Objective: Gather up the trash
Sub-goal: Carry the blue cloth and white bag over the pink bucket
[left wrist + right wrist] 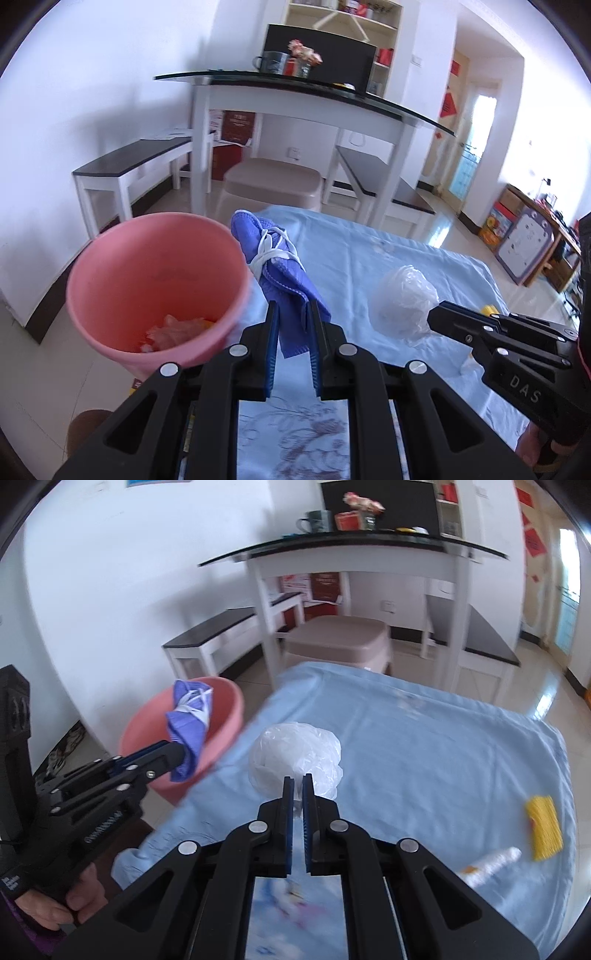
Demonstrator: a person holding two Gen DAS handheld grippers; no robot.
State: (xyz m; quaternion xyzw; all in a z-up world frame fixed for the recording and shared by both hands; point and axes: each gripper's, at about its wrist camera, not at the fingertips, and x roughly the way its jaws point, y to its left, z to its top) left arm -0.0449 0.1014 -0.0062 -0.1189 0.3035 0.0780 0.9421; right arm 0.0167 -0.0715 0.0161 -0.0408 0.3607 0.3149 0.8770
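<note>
Notably, the left gripper (292, 325) had its jaws partly closed on the lower edge of a blue face mask (280, 273), a crumpled bundle bound with its own white ear loops; the mask stood up from the blue finger pads (271, 354) toward 12 o'clock. From the right wrist view the same left gripper (177, 755) entered from 9 o'clock, with the mask (188, 727) held in front of the pink bin (229, 716). The right gripper (298, 788) showed a narrow gap between its jaws, with a fold of the crumpled clear plastic bag (295, 753) lying in that gap; whether the pads actually pinched the film could not be determined. The right gripper (443, 317) appeared at 3 o'clock in the left wrist view, its tips against the bag (404, 301), which hid the finger ends. The bin (155, 258), at 9 o'clock of the mask, contained pale crumpled trash (173, 328) with an orange scrap; individual items were blurred. A yellow packet (545, 827) and a white tube-like item (491, 864) lay on the light blue cloth (424, 738) at 4 o'clock, the tube's markings unreadable. The table edge beneath the cloth was cut off by the grippers.
</note>
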